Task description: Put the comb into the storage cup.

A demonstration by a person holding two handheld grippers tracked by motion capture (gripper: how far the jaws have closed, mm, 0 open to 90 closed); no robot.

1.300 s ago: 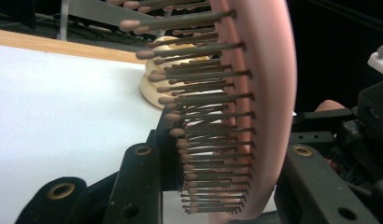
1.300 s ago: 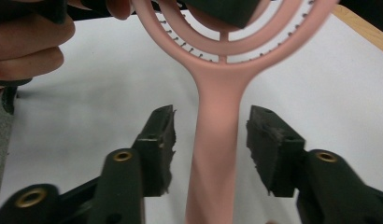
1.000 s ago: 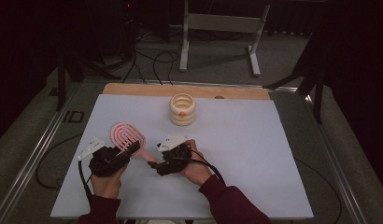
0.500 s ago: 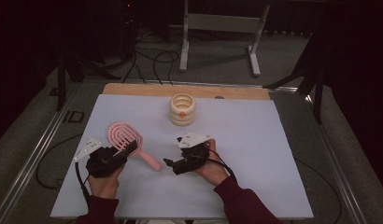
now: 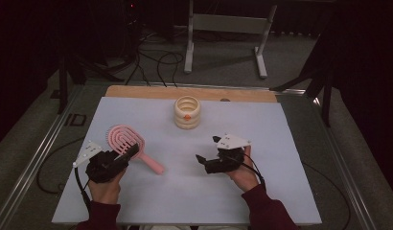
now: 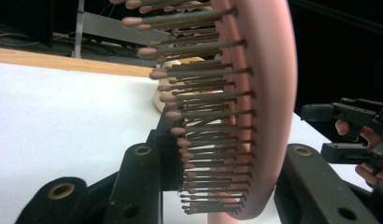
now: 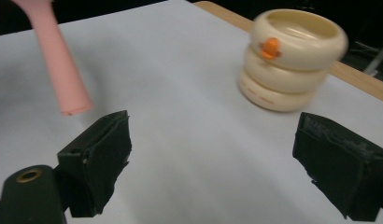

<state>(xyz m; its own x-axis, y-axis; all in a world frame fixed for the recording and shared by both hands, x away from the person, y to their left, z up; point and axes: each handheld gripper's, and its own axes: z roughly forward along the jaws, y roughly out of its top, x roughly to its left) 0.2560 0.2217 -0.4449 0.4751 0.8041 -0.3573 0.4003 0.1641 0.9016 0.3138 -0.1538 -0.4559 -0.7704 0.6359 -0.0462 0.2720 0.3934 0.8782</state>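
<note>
The left gripper (image 5: 121,155) is clamped on the head of a pink plastic paddle hairbrush (image 5: 129,143), held over the white table sheet (image 5: 185,201) with its handle pointing toward the right gripper (image 5: 206,151). That gripper's jaws have just been opening and stand wide apart with nothing between them. A cream ribbed ring-stacked container (image 5: 187,112) stands upright near the far edge; its contents cannot be made out.

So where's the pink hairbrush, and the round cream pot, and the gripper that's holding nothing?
pink hairbrush (image 5: 124,138), high view, on its round head.
cream pot (image 5: 187,112), high view, on its ribbed side.
right gripper (image 5: 208,150), high view, between its open fingertips.
</note>
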